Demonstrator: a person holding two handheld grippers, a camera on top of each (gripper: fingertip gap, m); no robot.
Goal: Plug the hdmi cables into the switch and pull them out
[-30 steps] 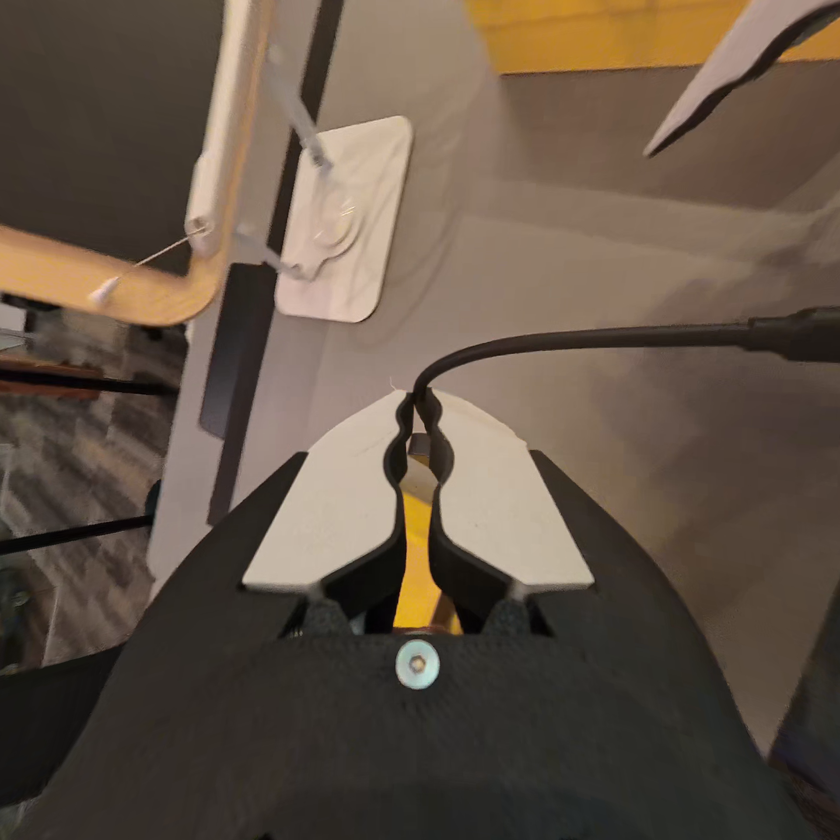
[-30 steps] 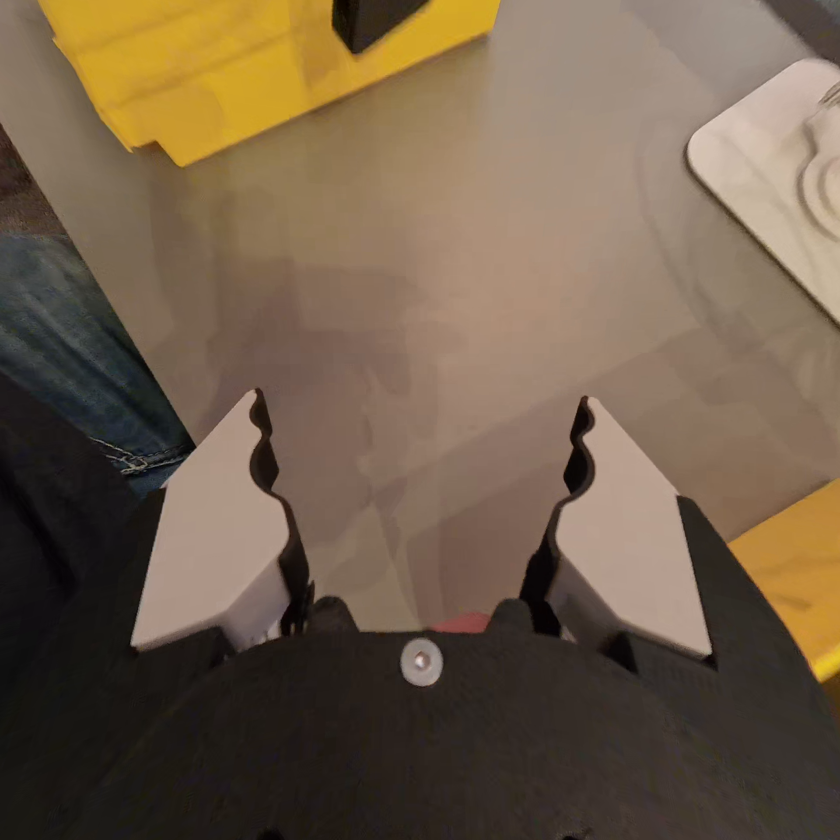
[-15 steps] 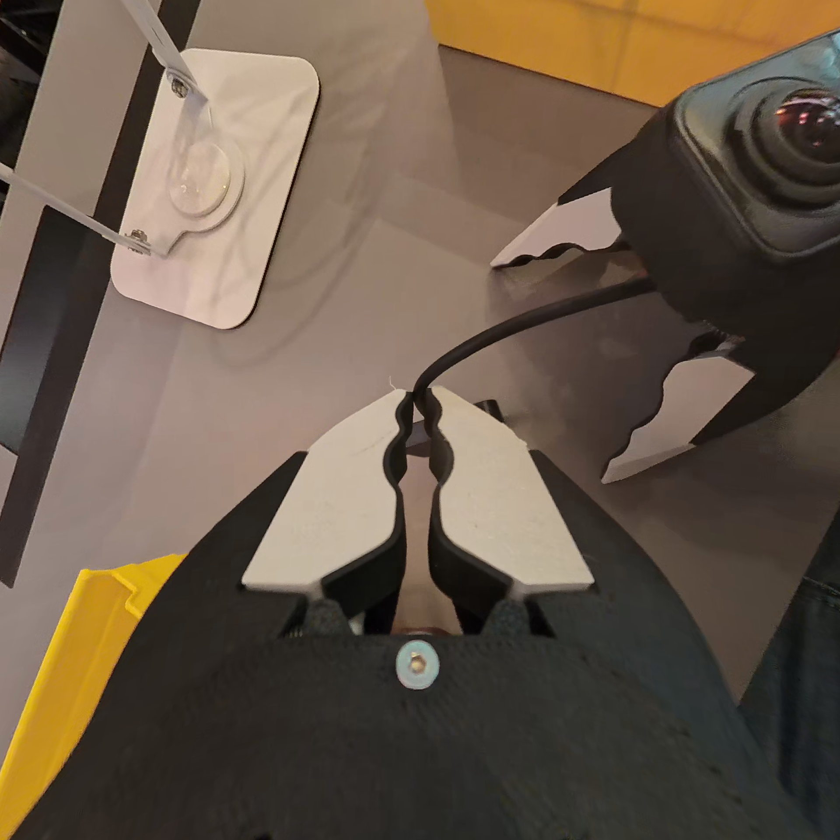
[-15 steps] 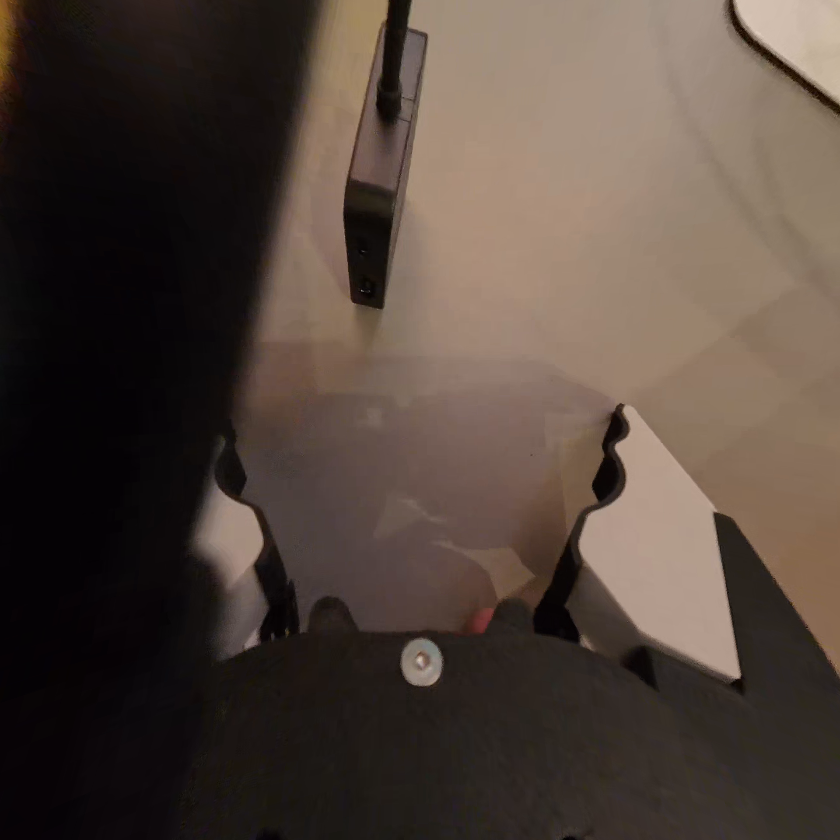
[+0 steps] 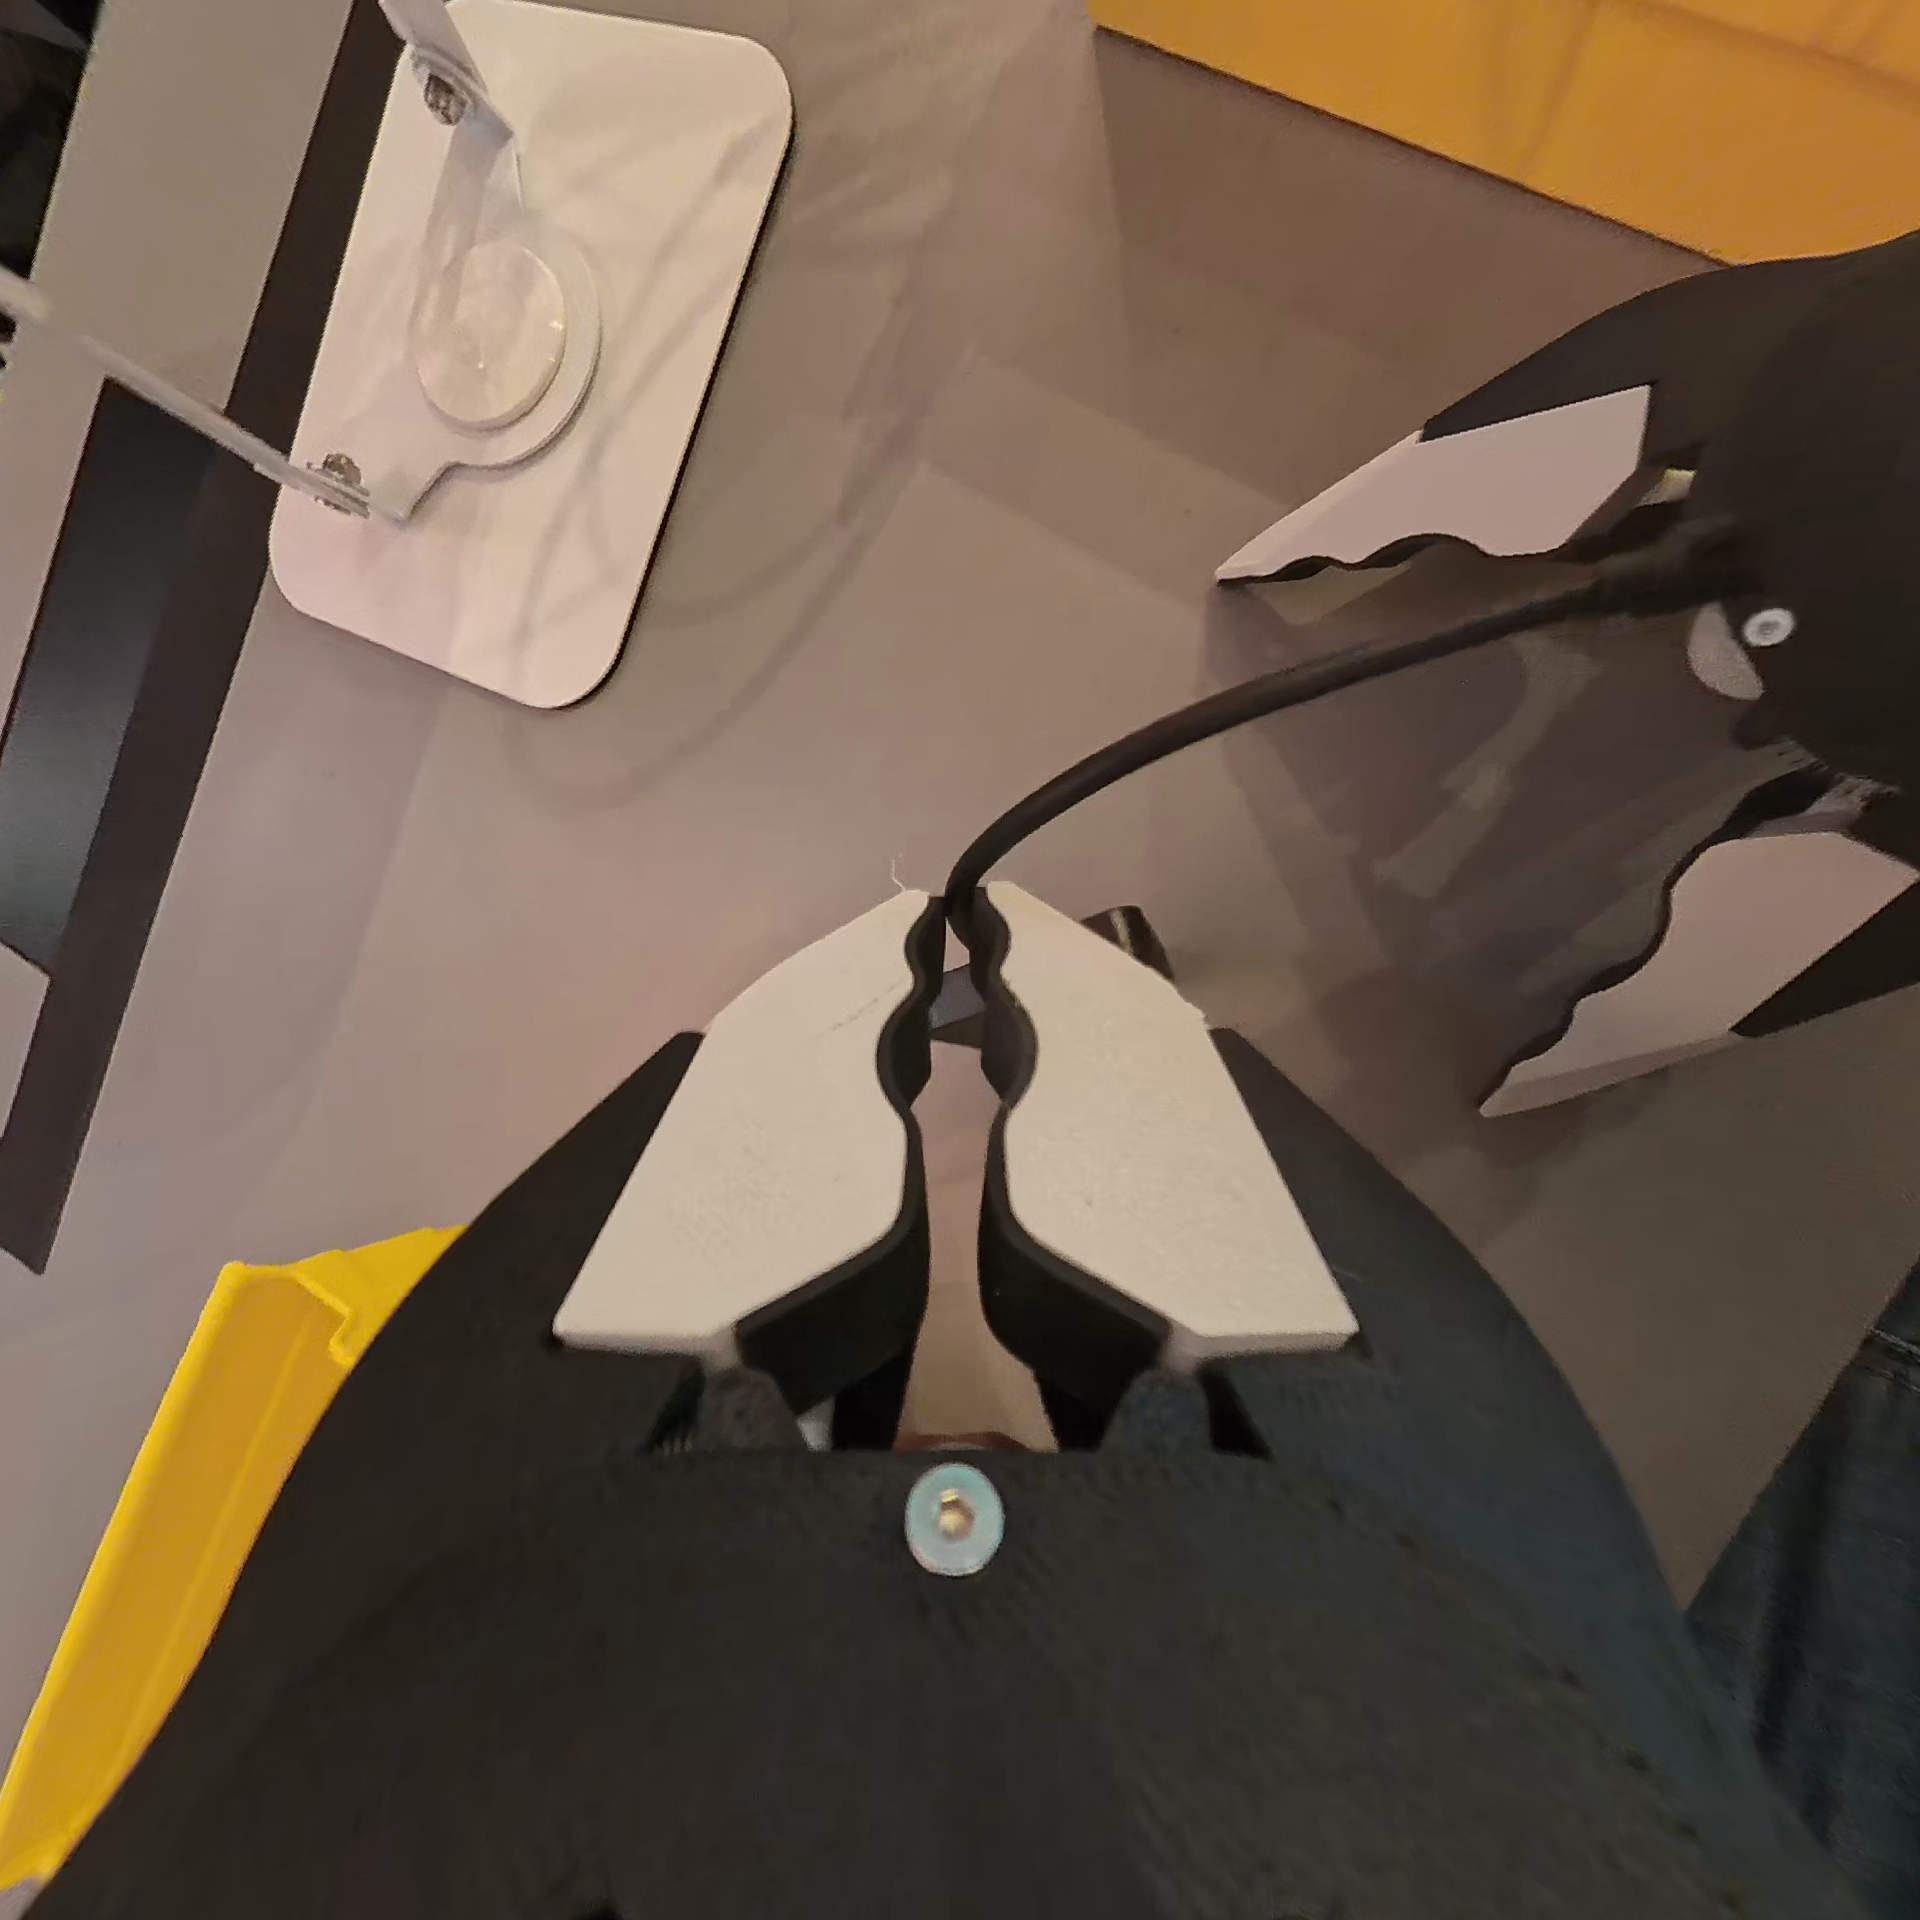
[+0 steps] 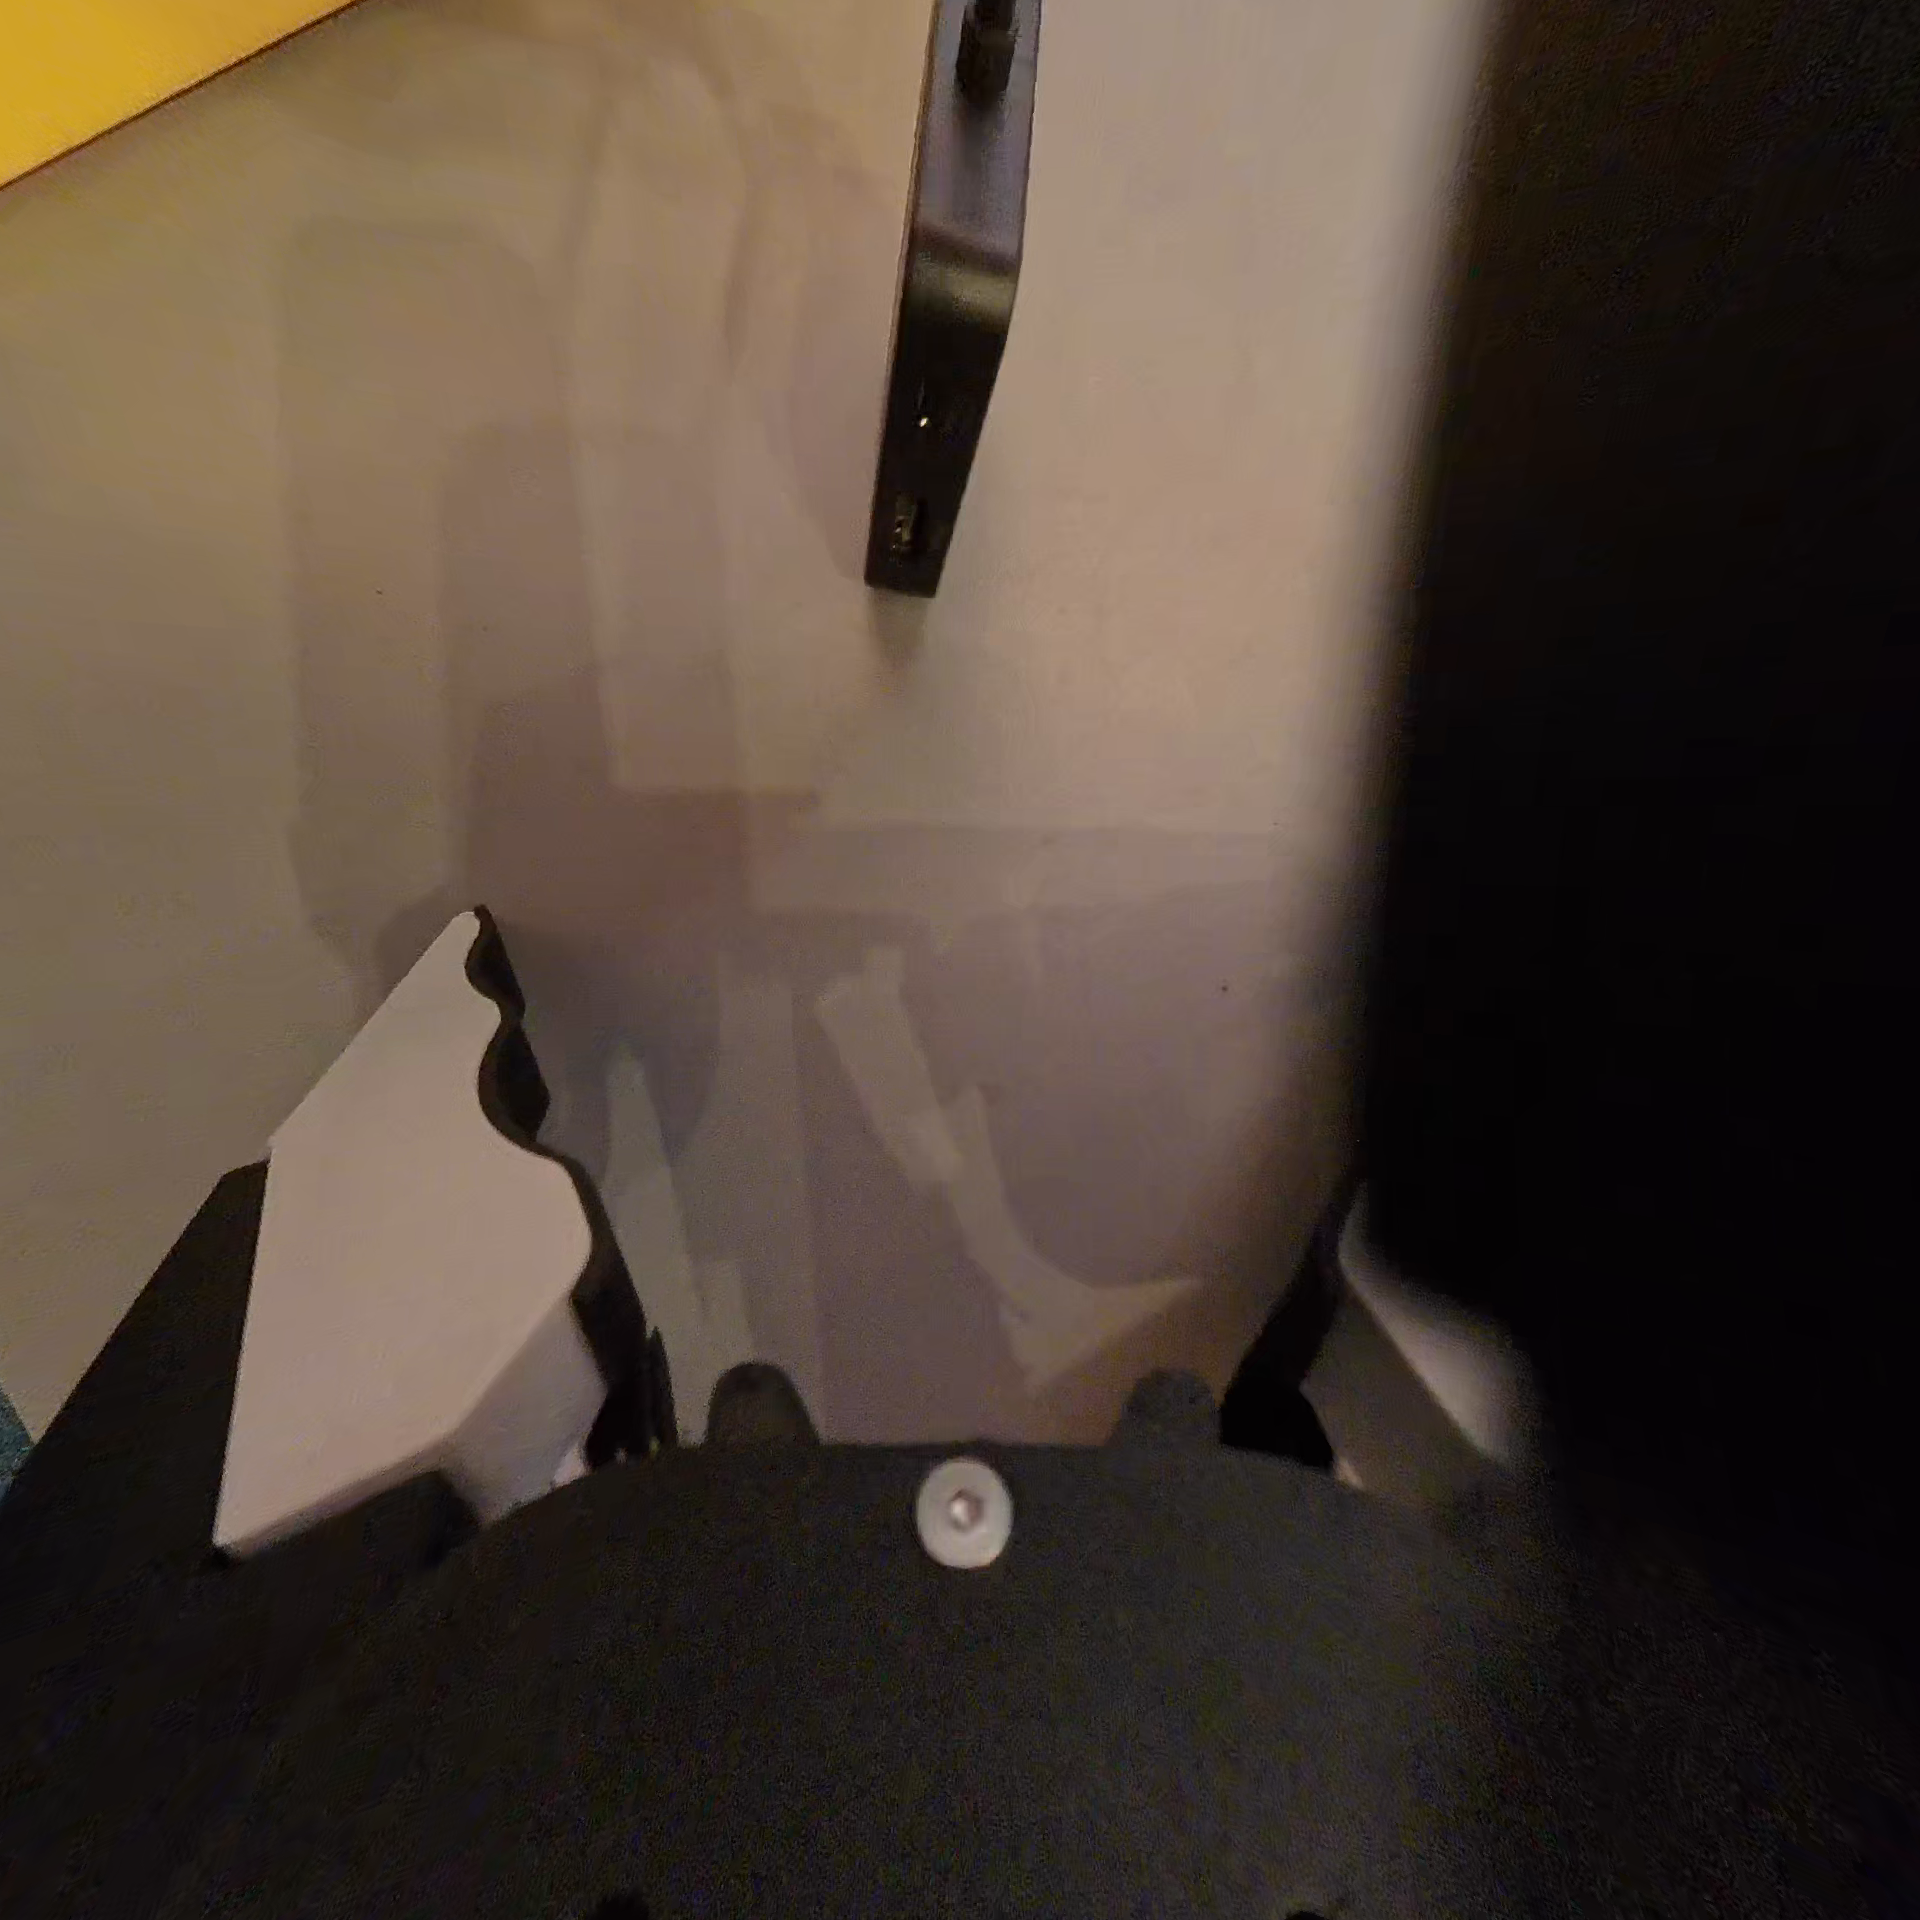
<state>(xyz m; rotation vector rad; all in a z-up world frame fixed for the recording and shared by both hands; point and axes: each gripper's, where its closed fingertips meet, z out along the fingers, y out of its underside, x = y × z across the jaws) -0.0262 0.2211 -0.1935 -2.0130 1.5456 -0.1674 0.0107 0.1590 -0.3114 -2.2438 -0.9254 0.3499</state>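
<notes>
Fingers, left: our left gripper has its white fingers pinched nearly together on a thin black cable, gripped right at the tips.
Cable run: from the tips it arcs up and to the right, passing between the spread fingers of the right gripper in the left wrist view; we cannot see its far end.
Left margin: a yellow bin sits beside our left gripper, and a white lamp base stands well apart, farther up the grey table.
Switch: a slim black box lies flat on the table ahead of the right gripper, in the right wrist view; small ports show on its near edge and one plug enters at its far end.
Fingers, right: our right gripper stands wide, holding nothing; its right finger is half hidden behind a dark blurred mass.
Handling, cable: we judge it light, limp and springy in its bend, so it will swing the plug off line; best taken on the stiff plug body, not the cord.
Handling, switch: we judge it light and smooth, likely to skid on the table when pushed; one gripper should pin its long sides.
Plug: hidden below the left tips; a dark end shows just beside them, too unclear to name.
</notes>
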